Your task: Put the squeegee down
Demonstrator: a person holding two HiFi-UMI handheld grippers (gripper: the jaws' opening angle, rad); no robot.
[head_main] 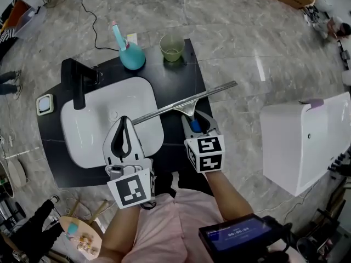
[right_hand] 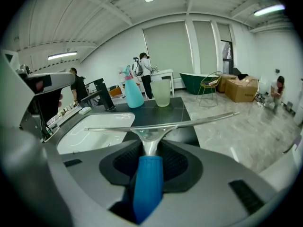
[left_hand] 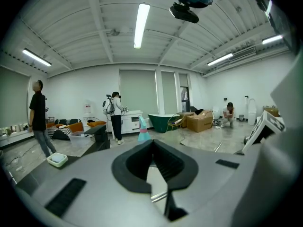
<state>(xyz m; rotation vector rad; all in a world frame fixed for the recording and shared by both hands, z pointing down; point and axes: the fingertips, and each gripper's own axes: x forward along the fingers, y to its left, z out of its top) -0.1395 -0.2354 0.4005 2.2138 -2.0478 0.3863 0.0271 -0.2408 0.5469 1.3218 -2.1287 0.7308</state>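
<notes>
1. A black countertop [head_main: 176, 73] with a white sink [head_main: 82, 130] stands on a marble floor. A teal spray bottle [head_main: 130, 53] and a green cup [head_main: 171, 47] sit along its far edge.
2. Our right gripper [head_main: 198, 123] grips the squeegee [head_main: 184, 101] by its blue handle [right_hand: 147, 183]. The blade stretches across the sink's right rim and the counter, and it seems raised above them.
3. Our left gripper [head_main: 124, 124] hovers over the sink with its jaws together and nothing between them.
4. We judge the task is not yet done: the squeegee must be lowered onto the counter and released.
</notes>
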